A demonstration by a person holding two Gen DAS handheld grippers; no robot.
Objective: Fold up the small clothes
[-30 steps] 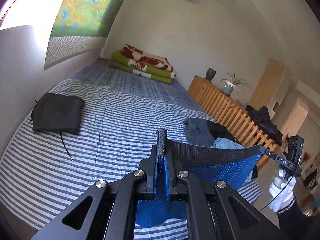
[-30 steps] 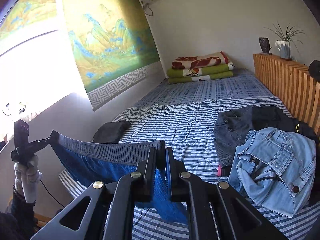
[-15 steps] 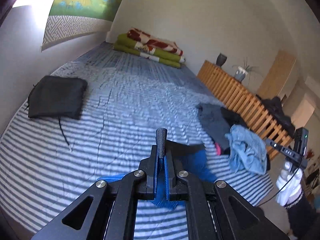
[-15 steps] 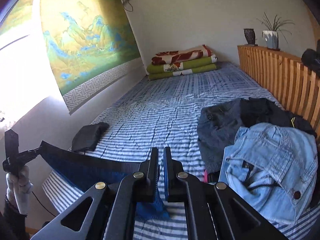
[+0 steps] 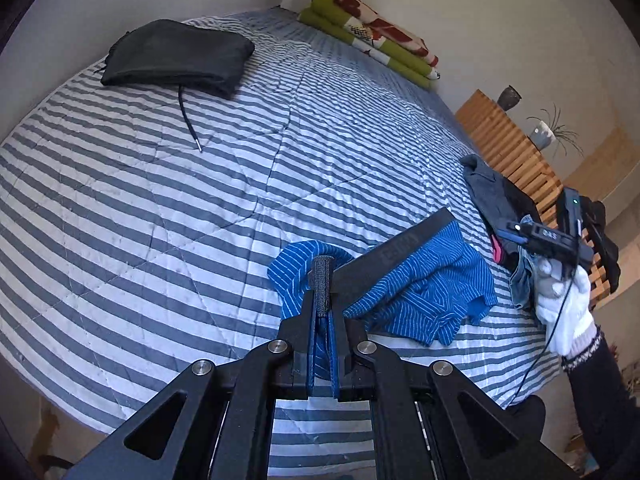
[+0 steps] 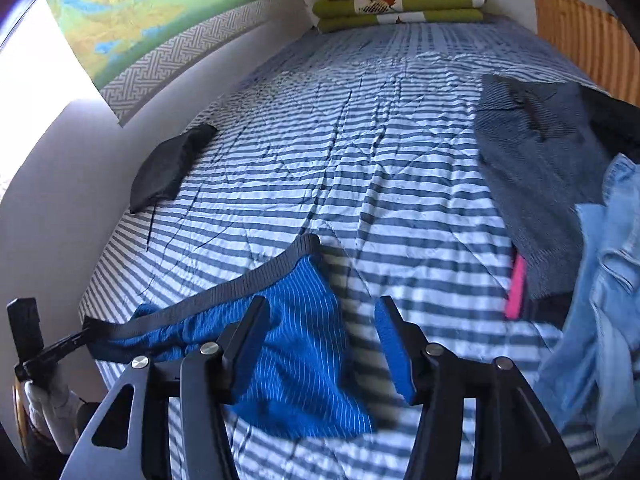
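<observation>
Jaws of our left gripper [image 5: 325, 280] were closed on the waistband end of the blue striped briefs [image 5: 420, 296]; our right gripper [image 6: 320, 332] stood wide open, gripping nothing. We noted the briefs lying on the striped bedspread [image 5: 160, 200], rumpled and unfolded. To the right, the heap of clothes [image 6: 560, 184] looked untouched. We judged the task barely begun: flattening and folding remained.

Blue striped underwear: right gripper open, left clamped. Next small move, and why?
Probably bring the right gripper back onto the free waistband end and pinch it. Its jaws stand open over the blue striped underwear, which lies rumpled on the bed, while the left gripper clamps the other end.
</observation>
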